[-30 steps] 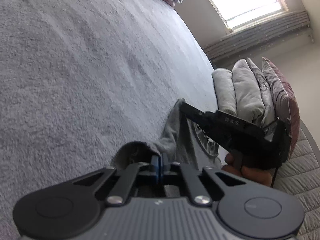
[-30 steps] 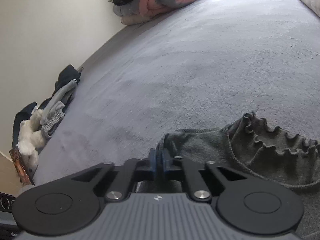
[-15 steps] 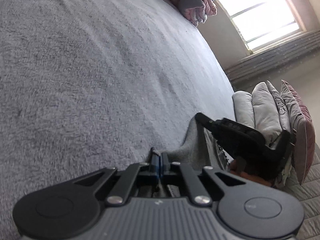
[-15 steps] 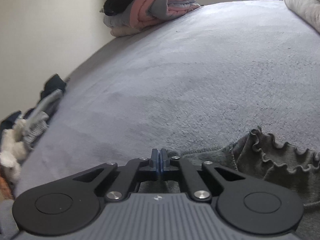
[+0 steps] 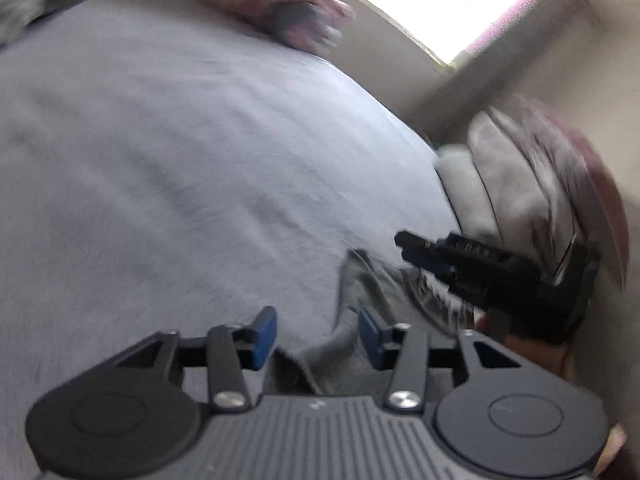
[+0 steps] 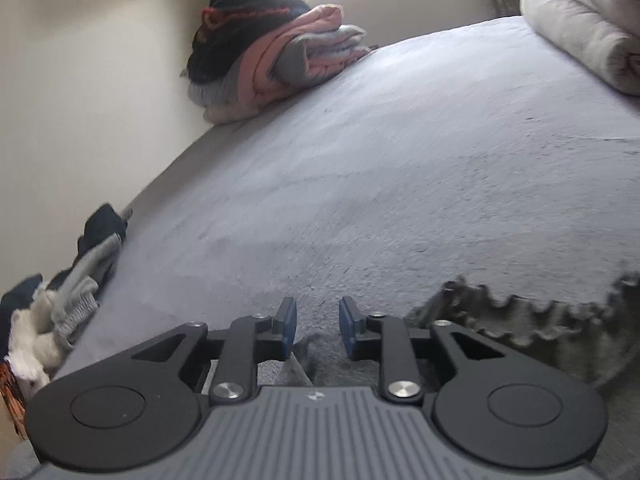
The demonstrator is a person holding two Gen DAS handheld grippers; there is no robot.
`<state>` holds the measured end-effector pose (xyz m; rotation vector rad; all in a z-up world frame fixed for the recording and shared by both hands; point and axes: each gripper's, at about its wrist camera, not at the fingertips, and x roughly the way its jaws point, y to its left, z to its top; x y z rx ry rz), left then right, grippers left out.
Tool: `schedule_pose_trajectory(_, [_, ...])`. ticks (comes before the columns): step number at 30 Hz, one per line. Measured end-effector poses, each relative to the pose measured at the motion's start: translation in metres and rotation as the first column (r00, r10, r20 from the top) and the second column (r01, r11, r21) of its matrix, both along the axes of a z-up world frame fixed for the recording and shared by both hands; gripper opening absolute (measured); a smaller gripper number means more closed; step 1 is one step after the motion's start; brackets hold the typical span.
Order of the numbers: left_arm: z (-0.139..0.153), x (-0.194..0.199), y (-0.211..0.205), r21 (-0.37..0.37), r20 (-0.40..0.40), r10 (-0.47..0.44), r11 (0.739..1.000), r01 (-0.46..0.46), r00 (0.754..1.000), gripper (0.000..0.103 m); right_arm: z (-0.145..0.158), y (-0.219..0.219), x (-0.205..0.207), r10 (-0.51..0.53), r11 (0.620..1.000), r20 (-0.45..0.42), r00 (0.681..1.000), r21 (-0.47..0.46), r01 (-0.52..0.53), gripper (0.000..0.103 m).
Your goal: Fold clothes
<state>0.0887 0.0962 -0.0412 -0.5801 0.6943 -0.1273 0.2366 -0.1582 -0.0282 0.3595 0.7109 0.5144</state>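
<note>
1. Your left gripper (image 5: 317, 336) tilts down over the grey garment (image 5: 360, 292), jaws just opened, cloth between them but released.
2. Your right gripper (image 6: 318, 330) has likewise just let go, beside the garment's ruffled edge (image 6: 540, 320).
3. Beyond the garment, the bed (image 6: 400, 184) lies bare up to the folded pile (image 6: 280, 48).

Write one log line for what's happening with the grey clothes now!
step: release | left gripper: jaws just opened | right gripper: jaws just opened | grey garment: lying on bed
</note>
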Motion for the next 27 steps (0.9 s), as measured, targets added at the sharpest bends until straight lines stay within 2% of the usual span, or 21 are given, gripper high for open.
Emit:
schedule_pose_trajectory(4, [-0.011,0.03,-0.016,0.079,-0.028,-0.136,0.987,0.138,0.99,0.047,0.001,-0.014,-0.021,-0.028,1.0,0.003,1.0,-0.011,0.028,0.027])
schedule_pose_trajectory(9, [-0.023,0.04,-0.031,0.123,-0.02,-0.21,0.97,0.211,0.977,0.046,-0.012,-0.024,-0.043,-0.013,1.0,-0.024,1.0,-0.009,0.013,0.027])
schedule_pose_trajectory(10, [-0.026,0.036,-0.03,0.136,-0.019,-0.203,0.97,0.203,0.979,0.04,-0.015,-0.025,-0.046,-0.012,1.0,-0.029,1.0,-0.009,0.012,0.027])
schedule_pose_trajectory(11, [-0.028,0.035,-0.029,0.144,-0.02,-0.179,0.973,0.18,0.984,0.024,-0.018,-0.024,-0.048,-0.011,1.0,-0.036,0.999,-0.008,0.011,0.027])
schedule_pose_trajectory(13, [-0.032,0.032,-0.026,0.161,-0.022,-0.131,0.978,0.133,0.991,0.003,-0.024,-0.022,-0.053,-0.011,1.0,-0.047,0.999,-0.002,0.011,0.027])
schedule_pose_trajectory(14, [-0.034,0.03,-0.024,0.169,-0.022,-0.107,0.979,0.109,0.994,0.001,-0.027,-0.02,-0.056,-0.01,1.0,-0.05,0.999,0.002,0.01,0.027])
schedule_pose_trajectory(19, [-0.03,0.027,-0.017,0.206,-0.005,-0.019,0.978,0.02,1.0,0.002,-0.028,-0.003,-0.071,-0.011,0.999,-0.013,1.0,-0.037,0.01,0.027])
schedule_pose_trajectory(21, [-0.024,0.025,-0.013,0.183,0.022,-0.008,0.983,0.003,1.0,0.003,-0.025,0.002,-0.076,-0.016,0.998,0.013,1.0,-0.064,0.017,0.027])
schedule_pose_trajectory(24, [-0.015,0.019,-0.007,0.134,0.094,-0.028,0.991,0.016,0.995,0.008,-0.019,0.005,-0.083,-0.01,0.996,0.051,0.999,-0.092,0.015,0.027])
schedule_pose_trajectory(27, [-0.011,0.016,-0.014,0.128,0.143,-0.096,0.989,0.078,0.985,0.008,-0.014,0.004,-0.089,-0.004,0.993,0.083,0.997,-0.117,0.014,0.027])
